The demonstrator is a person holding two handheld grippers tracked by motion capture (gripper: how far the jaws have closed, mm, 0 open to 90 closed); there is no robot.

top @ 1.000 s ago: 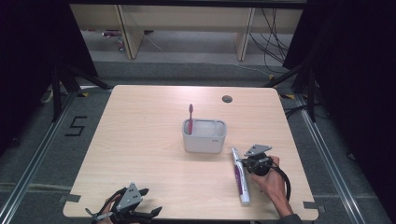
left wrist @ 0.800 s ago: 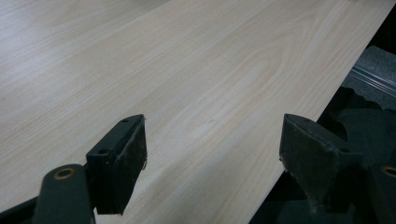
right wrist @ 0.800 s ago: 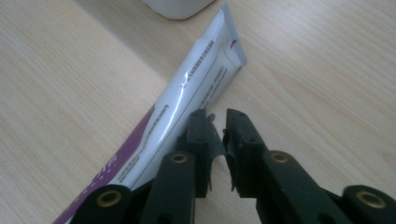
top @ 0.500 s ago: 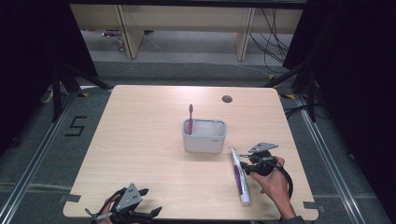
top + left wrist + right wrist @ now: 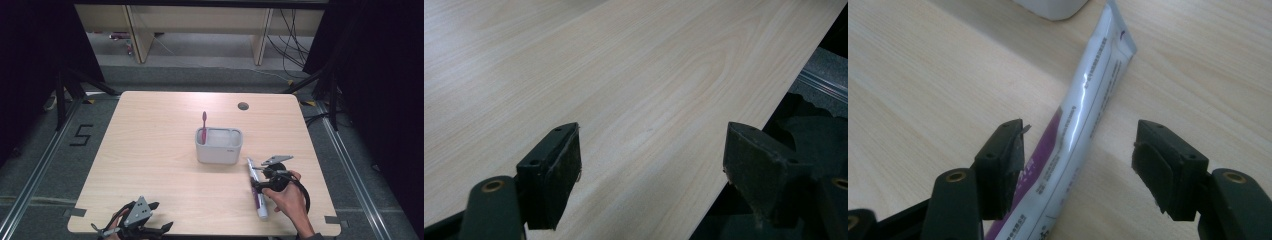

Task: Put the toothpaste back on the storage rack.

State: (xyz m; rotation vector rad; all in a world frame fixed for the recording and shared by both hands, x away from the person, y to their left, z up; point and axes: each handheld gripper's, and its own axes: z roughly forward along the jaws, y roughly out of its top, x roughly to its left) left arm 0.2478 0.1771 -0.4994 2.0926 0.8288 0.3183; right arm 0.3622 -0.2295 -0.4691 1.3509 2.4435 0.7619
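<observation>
a light wooden desk [image 5: 165, 150] seen from above. a white holder [image 5: 219, 145] sits at its middle with a red toothbrush [image 5: 204, 126] already upright in its left side. a white and purple toothpaste tube [image 5: 257, 189] lies flat near the right front edge, not yet in the holder. the right tool [image 5: 261, 181] has just been opening, jaws apart around the tube without pressing it. the left tool [image 5: 651, 165] rests wide and empty at the near left edge

A pale wooden table [image 5: 150, 165] carries a white holder [image 5: 218, 146] and a toothpaste tube [image 5: 257, 189] lying flat.
</observation>
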